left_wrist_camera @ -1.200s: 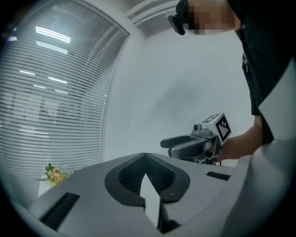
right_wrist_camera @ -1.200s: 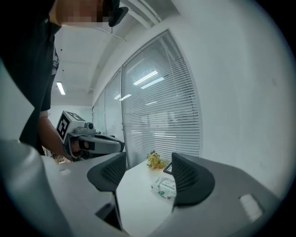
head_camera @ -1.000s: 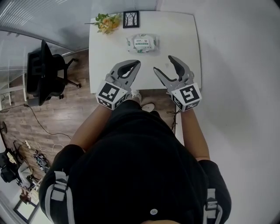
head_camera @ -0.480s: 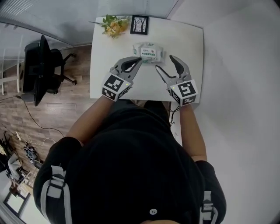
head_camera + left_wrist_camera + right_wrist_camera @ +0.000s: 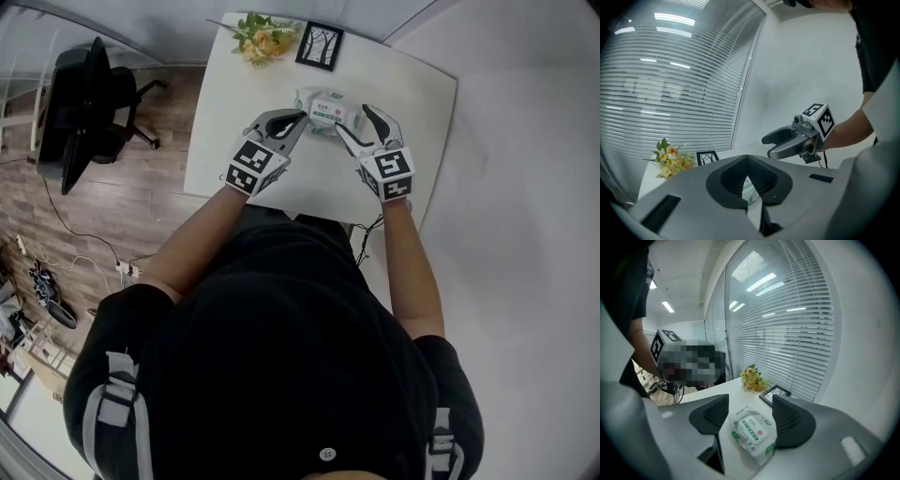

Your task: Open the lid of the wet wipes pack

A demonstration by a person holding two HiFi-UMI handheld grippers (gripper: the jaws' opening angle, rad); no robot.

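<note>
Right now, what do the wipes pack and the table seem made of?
Wet wipes pack: soft plastic film, slightly glossy, judging by its wrinkles and crimped ends. Its lid: probably stiffer plastic, flat and smooth. Table: smooth matte white top, maybe laminate; the look leaves it open.

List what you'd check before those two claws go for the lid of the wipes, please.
1. The pack lies flat on the table, with the lid facing up: ok.
2. The lid is shut and sits flat: ok.
3. The lid's lifting edge can be found: cannot tell.
4. The right gripper is open and lined up with the pack: ok.
5. The left gripper, jaws together, touches the pack to steady it: cannot tell.
6. The flowers and frame stand apart from the pack: ok.
</note>
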